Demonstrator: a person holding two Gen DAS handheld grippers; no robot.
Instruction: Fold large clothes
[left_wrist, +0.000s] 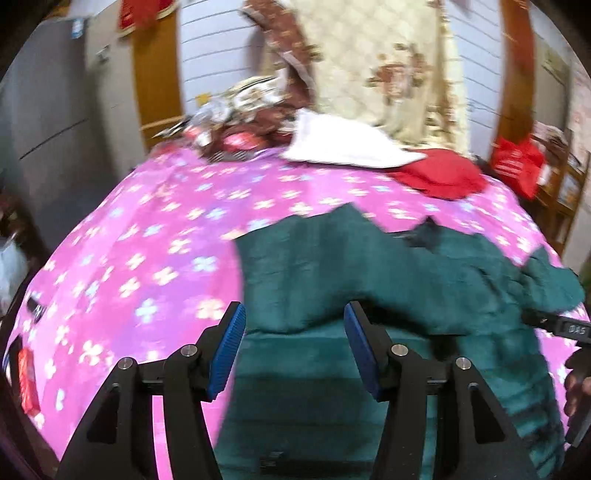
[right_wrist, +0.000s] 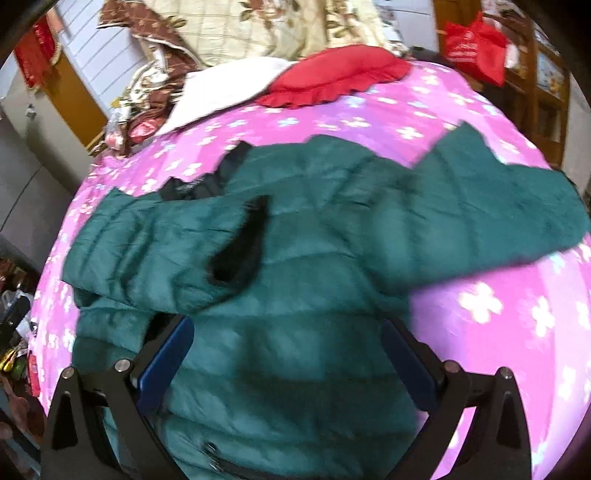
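A dark green quilted jacket (right_wrist: 314, 258) lies spread on a bed with a pink flowered cover (right_wrist: 498, 314). Its left sleeve (right_wrist: 159, 251) is folded across the body, the black cuff (right_wrist: 240, 243) near the middle; the right sleeve (right_wrist: 517, 206) stretches out to the right. My right gripper (right_wrist: 288, 332) is open and empty just above the jacket's body. In the left wrist view the jacket (left_wrist: 332, 266) lies ahead and to the right. My left gripper (left_wrist: 293, 314) is open and empty over the jacket's left edge. Part of the right gripper (left_wrist: 569, 326) shows at the right.
A red ruffled cushion (right_wrist: 332, 79), a white cloth (left_wrist: 343, 142) and a floral quilt (left_wrist: 388, 55) pile up at the bed's far end. A red bag (right_wrist: 474, 46) hangs near wooden shelves on the right. A grey cabinet (left_wrist: 48, 122) stands at the left.
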